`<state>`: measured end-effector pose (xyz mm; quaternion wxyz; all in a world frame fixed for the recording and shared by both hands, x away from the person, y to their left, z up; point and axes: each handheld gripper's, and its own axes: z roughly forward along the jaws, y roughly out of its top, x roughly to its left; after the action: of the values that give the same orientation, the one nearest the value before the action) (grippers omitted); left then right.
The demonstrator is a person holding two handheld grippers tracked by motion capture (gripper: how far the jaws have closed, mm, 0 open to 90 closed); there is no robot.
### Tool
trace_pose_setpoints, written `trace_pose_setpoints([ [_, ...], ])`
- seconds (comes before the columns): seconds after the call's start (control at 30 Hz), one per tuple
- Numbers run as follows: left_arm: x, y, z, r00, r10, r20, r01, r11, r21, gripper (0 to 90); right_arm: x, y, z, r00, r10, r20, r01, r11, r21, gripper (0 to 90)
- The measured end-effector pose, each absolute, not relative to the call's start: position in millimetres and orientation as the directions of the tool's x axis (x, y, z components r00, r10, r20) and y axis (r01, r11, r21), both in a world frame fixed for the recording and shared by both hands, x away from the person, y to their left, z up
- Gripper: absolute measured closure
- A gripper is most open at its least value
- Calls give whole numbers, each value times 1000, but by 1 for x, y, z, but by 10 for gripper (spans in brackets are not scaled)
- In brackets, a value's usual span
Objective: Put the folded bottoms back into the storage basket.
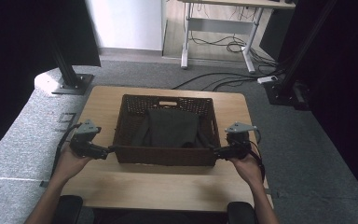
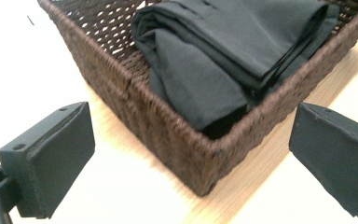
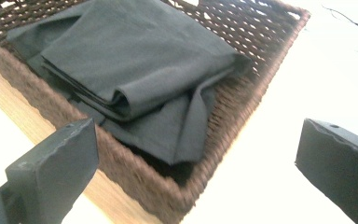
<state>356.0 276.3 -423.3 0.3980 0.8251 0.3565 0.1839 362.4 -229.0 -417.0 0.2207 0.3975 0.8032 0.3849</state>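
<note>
- The left gripper (image 1: 103, 151) and right gripper (image 1: 218, 152) are held wide apart-jawed, one at each near corner of the dark brown woven wicker basket (image 1: 162, 156).
- A folded dark grey cloth (image 1: 172, 127) is seen inside, between them.
- The rounded light wooden table (image 1: 158, 184) is set on grey carpet (image 1: 135, 72); black cables (image 1: 223, 80) are strewn beyond.

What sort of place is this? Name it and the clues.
Probably a lab or office recording space: a small wooden table on grey carpet, loose floor cables under a desk, and black frame stands.

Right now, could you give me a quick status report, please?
Left gripper and right gripper open at the basket's near corners. Folded dark cloth inside. Nothing obstructing.
</note>
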Motion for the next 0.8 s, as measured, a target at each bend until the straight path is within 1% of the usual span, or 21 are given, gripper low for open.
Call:
trace_pose_setpoints([
  [0.27,347,288,-437,654,756,28,453,-421,785,5,350,-252,-428,-549,835,-37,485,355,799,0],
  [0.4,346,290,-451,646,763,26,470,-423,775,5,347,-258,-438,-537,843,-24,502,342,794,0],
  [0.6,346,288,-472,645,764,24,487,-435,757,0,346,-258,-458,-523,852,-11,527,333,782,0],
  [0.8,349,287,-492,643,766,1,507,-428,748,0,345,-253,-478,-519,855,-3,544,334,770,0],
])
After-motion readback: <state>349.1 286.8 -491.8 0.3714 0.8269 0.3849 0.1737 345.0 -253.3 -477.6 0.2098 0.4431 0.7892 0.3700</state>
